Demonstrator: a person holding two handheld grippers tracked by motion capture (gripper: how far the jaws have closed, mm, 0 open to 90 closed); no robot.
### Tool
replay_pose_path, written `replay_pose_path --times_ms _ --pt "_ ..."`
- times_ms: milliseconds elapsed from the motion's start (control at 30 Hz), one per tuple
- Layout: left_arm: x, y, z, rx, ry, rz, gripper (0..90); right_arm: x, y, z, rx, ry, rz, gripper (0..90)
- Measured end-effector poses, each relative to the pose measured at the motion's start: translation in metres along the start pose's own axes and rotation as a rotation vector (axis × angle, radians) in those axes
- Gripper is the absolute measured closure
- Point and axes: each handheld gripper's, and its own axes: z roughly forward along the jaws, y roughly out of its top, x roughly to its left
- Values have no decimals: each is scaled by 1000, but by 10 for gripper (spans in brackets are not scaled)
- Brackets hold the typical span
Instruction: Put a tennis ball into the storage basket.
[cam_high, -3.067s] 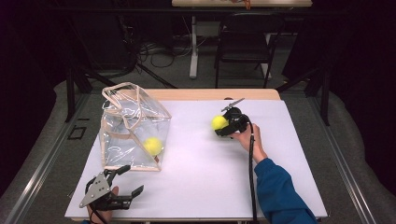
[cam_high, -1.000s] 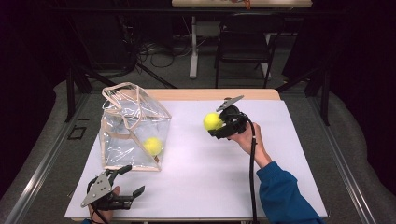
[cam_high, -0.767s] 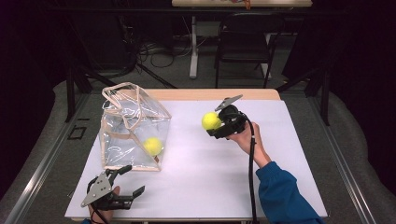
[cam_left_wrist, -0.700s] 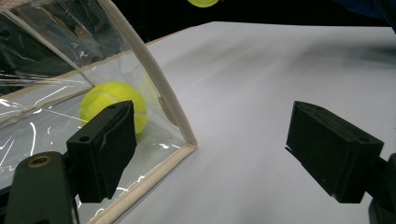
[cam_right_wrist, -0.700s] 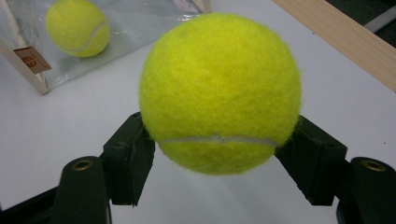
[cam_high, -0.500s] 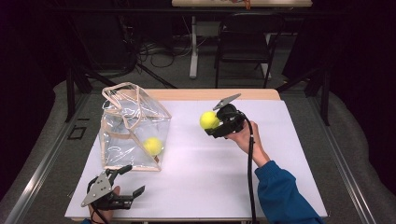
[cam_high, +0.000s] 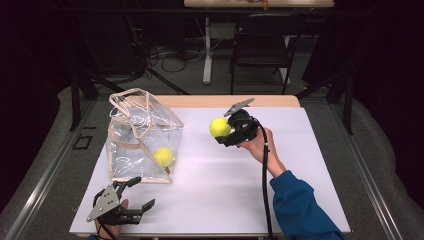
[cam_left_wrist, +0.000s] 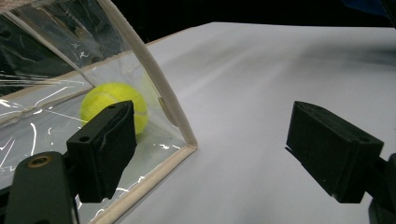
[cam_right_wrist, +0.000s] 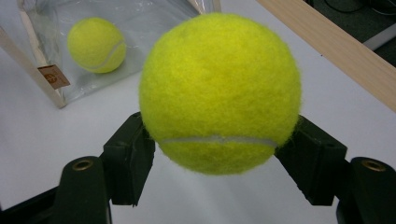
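A tennis ball (cam_high: 220, 127) is pinched between the jaws of the right gripper (cam_high: 226, 134) and held clear of the white table (cam_high: 225, 185), a little past centre toward one o'clock. The carry toward the clear bag (cam_high: 142, 137) at ten o'clock, where a second ball (cam_high: 163, 156) already lies, is judged to be in hand. A lift over the bag's open top is called for next, while the left gripper (cam_high: 136, 193), jaws spread and empty, is parked at seven o'clock beside the bag's near corner.

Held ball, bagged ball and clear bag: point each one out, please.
held ball (cam_right_wrist: 219, 88), right gripper view, middle of its felt.
bagged ball (cam_high: 163, 156), high view, its centre, seen through the bag wall.
clear bag (cam_high: 131, 145), high view, bare front wall.
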Motion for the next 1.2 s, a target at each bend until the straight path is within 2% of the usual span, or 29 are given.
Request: replay_pose_path --times_ms 800,1200 --pt "0 0 0 -1 0 -2 158 7 13 1 -34 19 -13 301" --pt "0 0 0 1 0 1 159 11 26 -1 -46 23 -29 301"
